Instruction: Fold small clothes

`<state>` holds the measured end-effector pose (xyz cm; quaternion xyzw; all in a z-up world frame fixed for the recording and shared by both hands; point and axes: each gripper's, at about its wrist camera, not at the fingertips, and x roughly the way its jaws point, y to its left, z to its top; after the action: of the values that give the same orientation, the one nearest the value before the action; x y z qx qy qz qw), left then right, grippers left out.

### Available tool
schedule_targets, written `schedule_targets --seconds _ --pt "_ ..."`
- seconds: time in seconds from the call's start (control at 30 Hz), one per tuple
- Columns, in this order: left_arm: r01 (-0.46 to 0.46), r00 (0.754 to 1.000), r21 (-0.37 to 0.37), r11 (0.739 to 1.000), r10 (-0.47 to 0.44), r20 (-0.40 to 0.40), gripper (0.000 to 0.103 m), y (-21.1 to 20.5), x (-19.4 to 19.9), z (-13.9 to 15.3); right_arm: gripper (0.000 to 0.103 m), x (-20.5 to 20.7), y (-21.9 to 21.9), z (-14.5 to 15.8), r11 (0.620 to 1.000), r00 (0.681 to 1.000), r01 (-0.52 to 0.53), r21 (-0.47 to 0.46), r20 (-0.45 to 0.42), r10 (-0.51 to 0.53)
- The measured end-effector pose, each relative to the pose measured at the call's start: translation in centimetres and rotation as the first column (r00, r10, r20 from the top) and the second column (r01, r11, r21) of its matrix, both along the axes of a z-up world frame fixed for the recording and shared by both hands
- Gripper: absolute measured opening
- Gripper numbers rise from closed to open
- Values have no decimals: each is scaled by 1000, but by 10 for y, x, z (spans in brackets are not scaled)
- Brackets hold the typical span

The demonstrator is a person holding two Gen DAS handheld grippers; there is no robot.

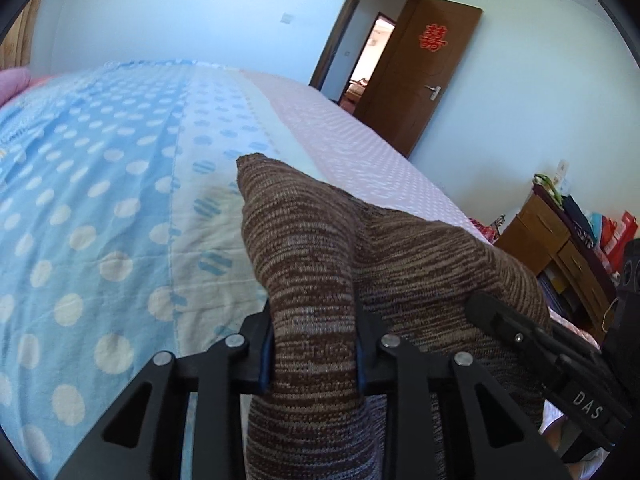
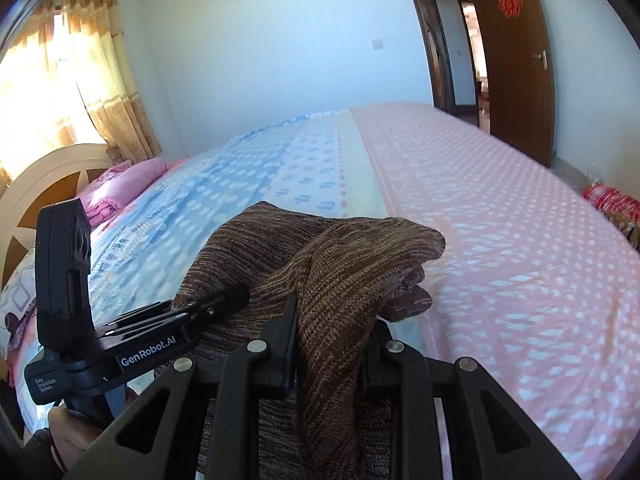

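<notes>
a brown knitted garment (image 1: 320, 264) hangs lifted above the bed (image 1: 100, 200), near its pink edge; the left gripper (image 1: 316, 360) and right gripper (image 2: 332, 344) each pinch a bunched fold; it looks soft, light and floppy; best held at corners.

The left gripper (image 2: 224, 300) reads "GenRobot.AI" and "Data Acquisition System"; the right gripper (image 1: 480, 308) reads "DAS".
</notes>
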<state>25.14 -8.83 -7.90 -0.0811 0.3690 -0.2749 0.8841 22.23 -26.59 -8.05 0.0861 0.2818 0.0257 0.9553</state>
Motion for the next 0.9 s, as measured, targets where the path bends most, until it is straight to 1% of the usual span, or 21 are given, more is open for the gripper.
schedule_targets --seconds 0.1,0.2,0.3,0.43,0.5,0.6,0.67,0.7,0.77,0.83,0.9 --pt "31 999 -17 999 -30 38 31 2 -24 15 24 -32 5 13 999 998 32 -34 46 -30" --pt "75 997 -57 996 -73 41 31 0 -44 25 24 -63 7 24 995 994 71 -63 86 -65" --pt "124 991 -62 990 -121 48 31 -11 -63 35 24 -96 2 37 989 988 114 -97 117 -102" --pt "207 977 -68 976 -202 64 31 -41 -84 46 24 -127 -13 51 970 978 180 -161 138 -158" --pt "249 968 -89 964 -245 54 31 -60 -90 47 24 -140 -27 54 956 970 220 -193 146 -194" --pt "301 954 -124 945 -299 39 31 -93 -96 45 24 -153 -51 55 937 957 277 -212 142 -251" --pt "329 944 -139 934 -327 43 31 -117 -98 41 24 -151 -69 52 930 954 295 -217 123 -274" --pt "335 942 -137 932 -332 47 31 -128 -100 38 24 -146 -80 47 926 954 297 -233 111 -278" --pt "327 945 -112 938 -322 56 31 -149 -103 29 24 -134 -98 32 920 957 291 -262 87 -278" --pt "307 951 -92 947 -303 52 31 -165 -100 16 24 -114 -118 8 916 955 287 -282 17 -295" --pt "285 958 -40 958 -284 25 31 -181 -94 -2 24 -103 -138 -19 929 951 274 -248 -75 -301"
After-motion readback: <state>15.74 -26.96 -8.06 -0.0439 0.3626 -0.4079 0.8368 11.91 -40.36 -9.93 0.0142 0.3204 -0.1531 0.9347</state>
